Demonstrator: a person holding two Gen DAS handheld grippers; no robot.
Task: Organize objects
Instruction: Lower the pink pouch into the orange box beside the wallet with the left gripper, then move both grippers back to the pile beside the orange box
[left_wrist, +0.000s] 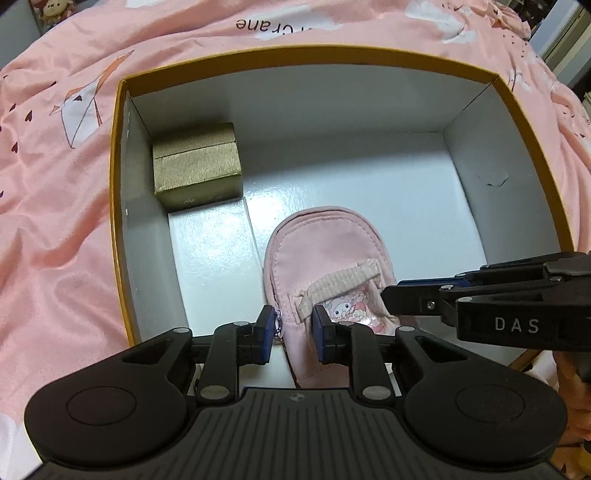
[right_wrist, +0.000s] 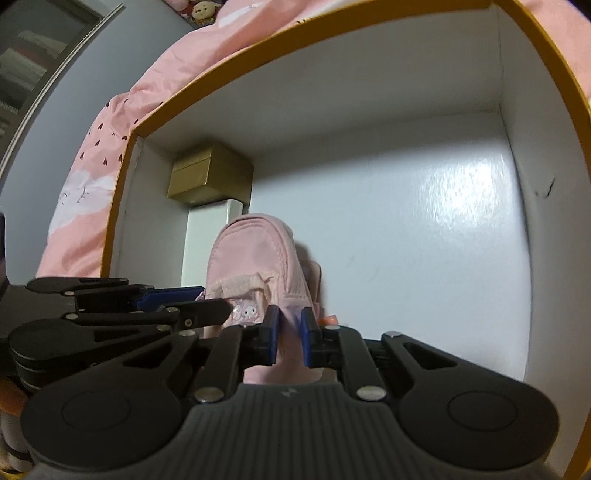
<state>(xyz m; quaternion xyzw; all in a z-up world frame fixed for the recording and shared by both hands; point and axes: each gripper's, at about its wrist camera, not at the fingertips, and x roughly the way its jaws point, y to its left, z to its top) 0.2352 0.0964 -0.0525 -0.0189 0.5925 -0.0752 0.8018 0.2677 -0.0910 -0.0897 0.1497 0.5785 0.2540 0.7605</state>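
Both grippers gripped the pink pouch (left_wrist: 325, 258) at the lower centre of the frame, inside the yellow-rimmed box (left_wrist: 295, 51): the left gripper (left_wrist: 293, 325) had its jaws clamped on the pouch's zipper edge, the right gripper (right_wrist: 288, 326) pinched its side. A gold box (left_wrist: 197, 164) sat in the upper-left corner.

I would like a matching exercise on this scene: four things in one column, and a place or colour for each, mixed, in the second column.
1. gold box
2. pouch
3. big box
4. white box

a. rests on the pink bedding
b. in a far corner
c. gripped by both tools
d. flat, between gold box and pouch

Pairs: 1-b, 2-c, 3-a, 4-d
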